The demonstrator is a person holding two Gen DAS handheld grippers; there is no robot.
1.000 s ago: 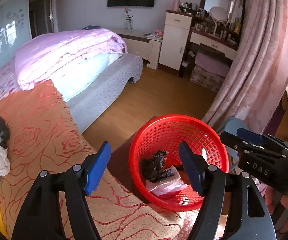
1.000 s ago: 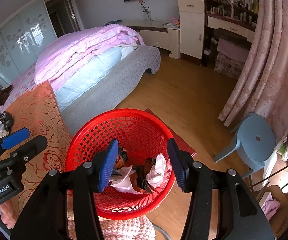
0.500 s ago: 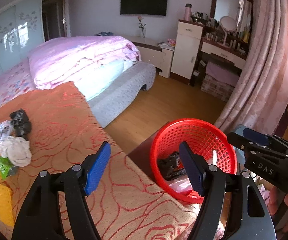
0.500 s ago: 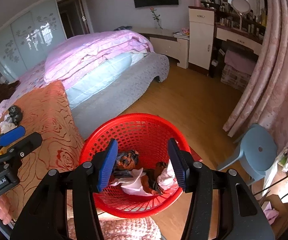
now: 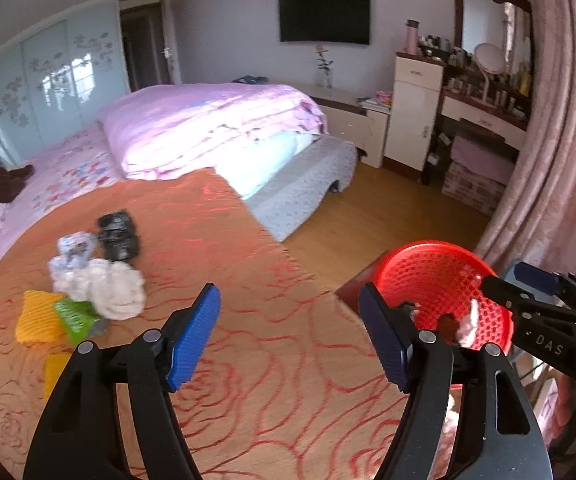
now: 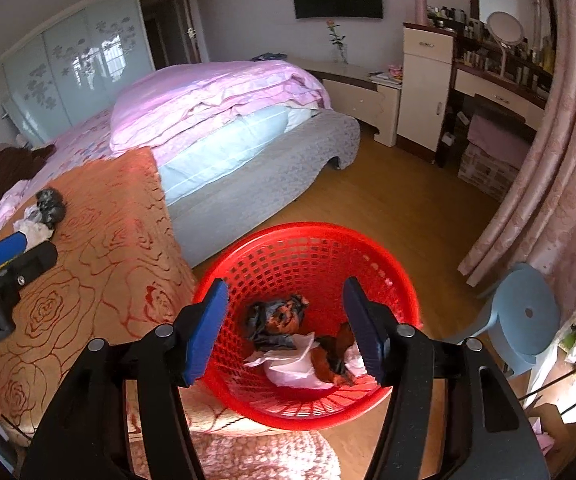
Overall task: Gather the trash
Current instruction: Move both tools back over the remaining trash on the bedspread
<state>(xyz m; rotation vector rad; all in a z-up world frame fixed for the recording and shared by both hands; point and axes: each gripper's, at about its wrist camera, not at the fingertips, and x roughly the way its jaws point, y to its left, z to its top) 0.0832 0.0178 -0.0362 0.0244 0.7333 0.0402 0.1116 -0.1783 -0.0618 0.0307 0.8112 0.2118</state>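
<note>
On the orange rose bedspread (image 5: 248, 360) lies a heap of trash: a black crumpled bag (image 5: 118, 236), a white tissue wad (image 5: 108, 288), a green wrapper (image 5: 74, 316) and yellow foam netting (image 5: 36, 320). My left gripper (image 5: 288, 320) hovers open over the bedspread, right of the heap, with nothing between its fingers. Off the bed's edge stands the red basket (image 6: 307, 230) with crumpled paper and dark scraps (image 6: 288, 320) inside. Above it, my right gripper (image 6: 286, 300) is empty and its jaws are opening. The right gripper (image 5: 535, 292) also shows beside the basket (image 5: 439, 264) in the left wrist view.
A light blue stool (image 6: 527, 316) stands right of the basket, by the pink curtain (image 6: 547, 180). A folded pink duvet (image 5: 208, 124) lies further up the bed. Wooden floor (image 6: 387, 200) runs to a white cabinet and dressing table (image 5: 483, 116).
The left gripper has swung left, away from the basket, bringing the trash heap on the bedspread into fuller view. The right gripper's jaws have widened over the basket.
</note>
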